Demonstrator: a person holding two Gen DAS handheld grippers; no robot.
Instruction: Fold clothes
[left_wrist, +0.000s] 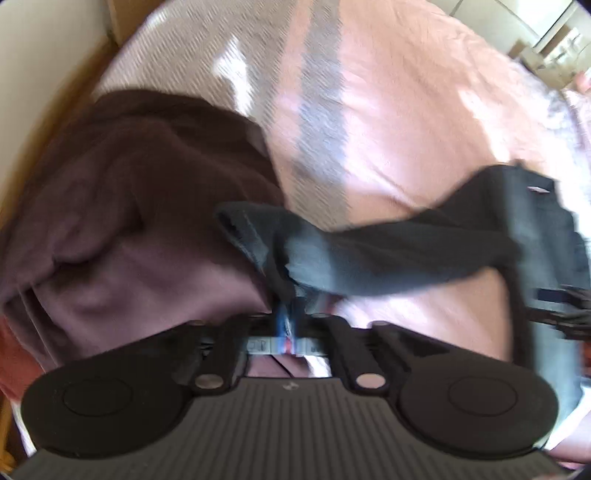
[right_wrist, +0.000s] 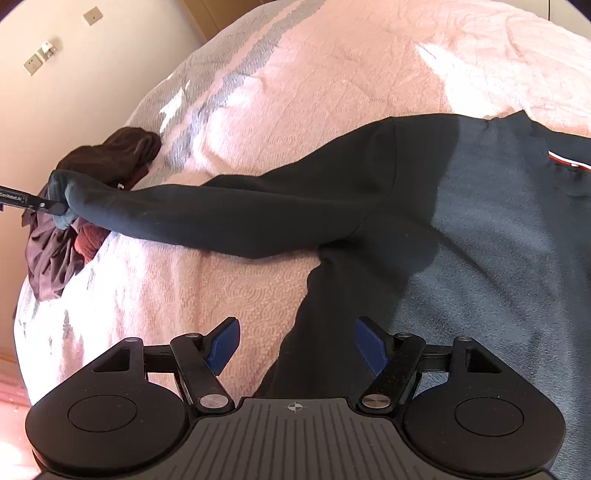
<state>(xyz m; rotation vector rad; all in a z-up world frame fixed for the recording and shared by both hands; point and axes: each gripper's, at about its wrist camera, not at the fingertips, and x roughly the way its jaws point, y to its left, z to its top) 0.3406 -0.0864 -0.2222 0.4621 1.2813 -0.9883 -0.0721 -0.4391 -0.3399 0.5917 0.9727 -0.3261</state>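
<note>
A dark navy sweatshirt lies spread on the pink bedspread, its sleeve stretched out to the left. My left gripper is shut on the sleeve's cuff and holds it lifted above the bed; the sleeve runs off to the right toward the body. From the right wrist view the left gripper shows at the far left, clamped on the cuff. My right gripper stands open above the sweatshirt's lower side edge, blue pads apart and holding nothing.
A pile of dark brown and maroon clothes sits on the bed near its left edge, also in the right wrist view as the pile. A beige wall with sockets rises behind. Grey stripes cross the bedspread.
</note>
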